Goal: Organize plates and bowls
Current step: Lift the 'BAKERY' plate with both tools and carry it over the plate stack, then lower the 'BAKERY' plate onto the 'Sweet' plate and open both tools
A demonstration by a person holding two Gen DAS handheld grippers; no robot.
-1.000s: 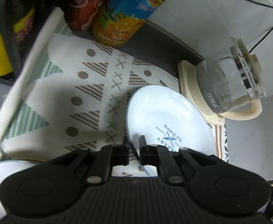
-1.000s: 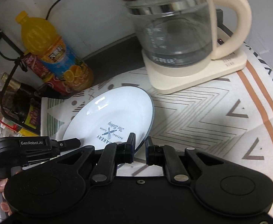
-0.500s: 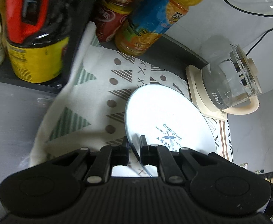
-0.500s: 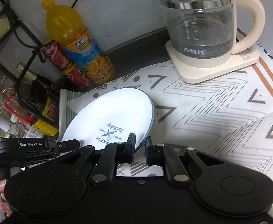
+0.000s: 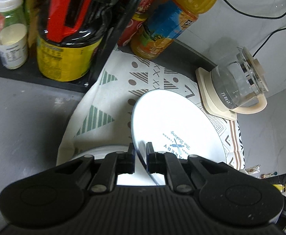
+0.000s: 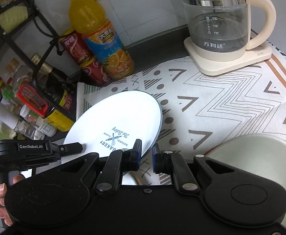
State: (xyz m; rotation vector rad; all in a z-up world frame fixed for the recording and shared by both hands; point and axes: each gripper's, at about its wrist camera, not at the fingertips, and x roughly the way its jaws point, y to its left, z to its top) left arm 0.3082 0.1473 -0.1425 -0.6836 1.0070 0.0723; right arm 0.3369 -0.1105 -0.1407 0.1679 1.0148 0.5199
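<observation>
Both grippers have drawn back and risen with the plate since the earlier frames, so more of the bottle shelf and a bowl now show. Left wrist view: the left gripper (image 5: 140, 157) has its jaws clenched on the near rim of the white round plate with blue bakery lettering (image 5: 174, 125), which is tilted up off the patterned cloth (image 5: 107, 90) near the counter's left edge; a second white dish rim (image 5: 103, 149) shows just beneath the fingers. The glass kettle on its cream base (image 5: 235, 94) stands at the far right, the orange juice bottle (image 5: 168, 25) at the back. Right wrist view: the right gripper (image 6: 147, 156) is clamped on the same plate's opposite rim (image 6: 119, 121), and the left gripper enters at lower left, carried by a hand (image 6: 0, 197). A pale green round bowl (image 6: 260, 156) rests on the cloth at the near right. Judgement: one plate is lifted and in transit; its placement and the bowl remain outstanding.
</observation>
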